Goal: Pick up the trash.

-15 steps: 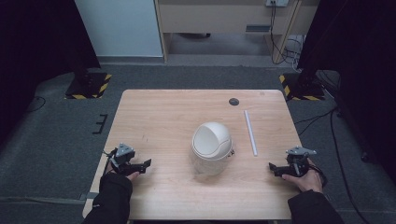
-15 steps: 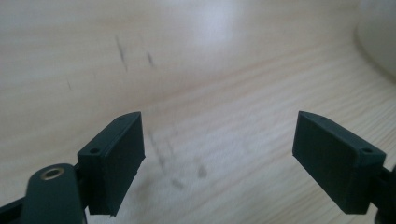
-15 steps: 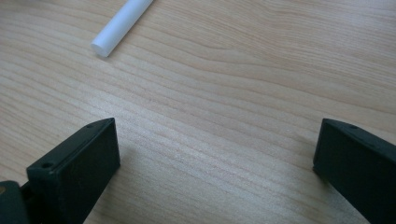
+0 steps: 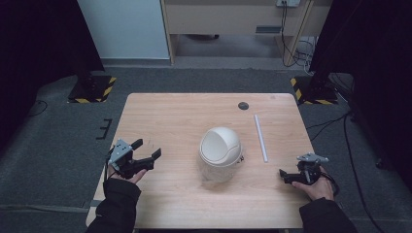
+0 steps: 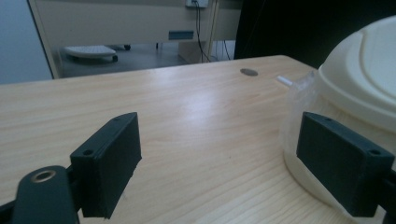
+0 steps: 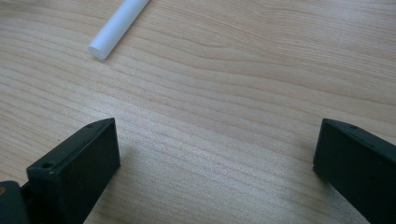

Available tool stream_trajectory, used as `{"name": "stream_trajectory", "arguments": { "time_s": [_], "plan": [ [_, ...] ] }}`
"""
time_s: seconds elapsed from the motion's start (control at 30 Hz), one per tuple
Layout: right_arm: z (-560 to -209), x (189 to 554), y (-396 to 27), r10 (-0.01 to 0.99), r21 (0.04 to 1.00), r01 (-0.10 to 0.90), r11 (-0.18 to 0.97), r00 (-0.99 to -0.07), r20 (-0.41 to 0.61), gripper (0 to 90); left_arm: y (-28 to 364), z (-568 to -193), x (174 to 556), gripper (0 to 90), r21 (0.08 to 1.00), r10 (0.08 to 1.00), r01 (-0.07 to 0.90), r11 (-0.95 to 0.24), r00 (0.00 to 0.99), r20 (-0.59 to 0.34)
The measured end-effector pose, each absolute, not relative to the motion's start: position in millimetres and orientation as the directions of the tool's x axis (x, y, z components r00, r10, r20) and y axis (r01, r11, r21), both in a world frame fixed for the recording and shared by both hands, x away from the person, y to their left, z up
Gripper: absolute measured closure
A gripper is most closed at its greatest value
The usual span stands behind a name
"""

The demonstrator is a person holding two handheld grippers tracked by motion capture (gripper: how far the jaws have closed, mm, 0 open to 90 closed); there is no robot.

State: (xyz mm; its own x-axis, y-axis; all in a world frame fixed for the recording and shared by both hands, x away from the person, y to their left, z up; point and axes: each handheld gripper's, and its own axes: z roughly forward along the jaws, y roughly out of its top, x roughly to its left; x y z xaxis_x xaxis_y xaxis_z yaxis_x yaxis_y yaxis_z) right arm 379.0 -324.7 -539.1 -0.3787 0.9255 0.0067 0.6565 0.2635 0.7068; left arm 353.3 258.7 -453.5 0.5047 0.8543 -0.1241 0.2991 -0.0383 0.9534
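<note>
Both grippers sit about where they were a moment ago, jaws still spread with nothing between them. Left gripper (image 4: pixel 145 150) lies left of the white domed plastic bin (image 4: pixel 221 150) mid-surface; right gripper (image 4: pixel 283 175) lies right of it, near the white plastic tube (image 4: pixel 261 138) on the light wooden surface (image 4: pixel 180 121).

High overhead view; two low claw cameras close above table (image 4: pixel 184 116).
</note>
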Motion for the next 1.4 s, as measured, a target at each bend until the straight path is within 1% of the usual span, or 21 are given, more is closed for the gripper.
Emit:
{"name": "stream_trajectory", "arguments": {
  "time_s": [0.13,0.3,0.43,0.57,0.6,0.8,0.87,0.93,0.97,1.0,1.17,1.4],
  "plan": [
    [-539,379,-325,0.926,0.707,0.657,0.263,-0.378,0.007,0.8,254,-445,353,12.3,0.958,0.853,0.288,-0.004,0.501,-0.147],
    [-539,379,-324,0.927,0.707,0.658,0.259,-0.375,0.009,0.7,244,-431,354,12.0,0.969,0.839,0.247,0.012,0.525,-0.144],
    [-539,380,-323,0.926,0.705,0.660,0.261,-0.378,0.011,0.6,229,-423,361,11.9,0.969,0.814,0.245,0.016,0.559,-0.155],
    [-539,381,-323,0.918,0.707,0.650,0.277,-0.396,0.005,0.7,202,-417,370,11.8,0.969,0.775,0.248,-0.017,0.615,-0.144],
    [-539,381,-323,0.918,0.707,0.650,0.277,-0.396,0.005,0.7,202,-417,370,11.8,0.969,0.775,0.248,-0.017,0.615,-0.144],
    [-539,381,-322,0.917,0.707,0.651,0.277,-0.398,0.008,0.7,165,-415,379,11.4,0.961,0.731,0.265,-0.076,0.670,-0.127],
    [-539,381,-322,0.917,0.706,0.652,0.277,-0.398,0.008,0.7,149,-417,382,11.4,0.954,0.716,0.275,-0.119,0.689,-0.109],
    [-539,381,-322,0.917,0.706,0.652,0.276,-0.398,0.008,0.7,145,-418,383,11.4,0.952,0.714,0.279,-0.125,0.692,-0.109],
    [-539,381,-322,0.918,0.707,0.651,0.277,-0.398,0.007,0.7,137,-422,386,11.4,0.944,0.709,0.293,-0.150,0.697,-0.104],
    [-539,381,-322,0.918,0.707,0.651,0.277,-0.398,0.007,0.7,137,-422,386,11.4,0.944,0.709,0.293,-0.150,0.697,-0.104],
    [-539,381,-322,0.916,0.707,0.650,0.279,-0.401,0.007,0.7,118,-436,392,11.2,0.917,0.699,0.329,-0.225,0.711,-0.083],
    [-539,381,-321,0.920,0.706,0.656,0.269,-0.392,0.014,1.7,108,-449,397,12.2,0.900,0.695,0.357,-0.252,0.713,-0.088]
  ]
}}
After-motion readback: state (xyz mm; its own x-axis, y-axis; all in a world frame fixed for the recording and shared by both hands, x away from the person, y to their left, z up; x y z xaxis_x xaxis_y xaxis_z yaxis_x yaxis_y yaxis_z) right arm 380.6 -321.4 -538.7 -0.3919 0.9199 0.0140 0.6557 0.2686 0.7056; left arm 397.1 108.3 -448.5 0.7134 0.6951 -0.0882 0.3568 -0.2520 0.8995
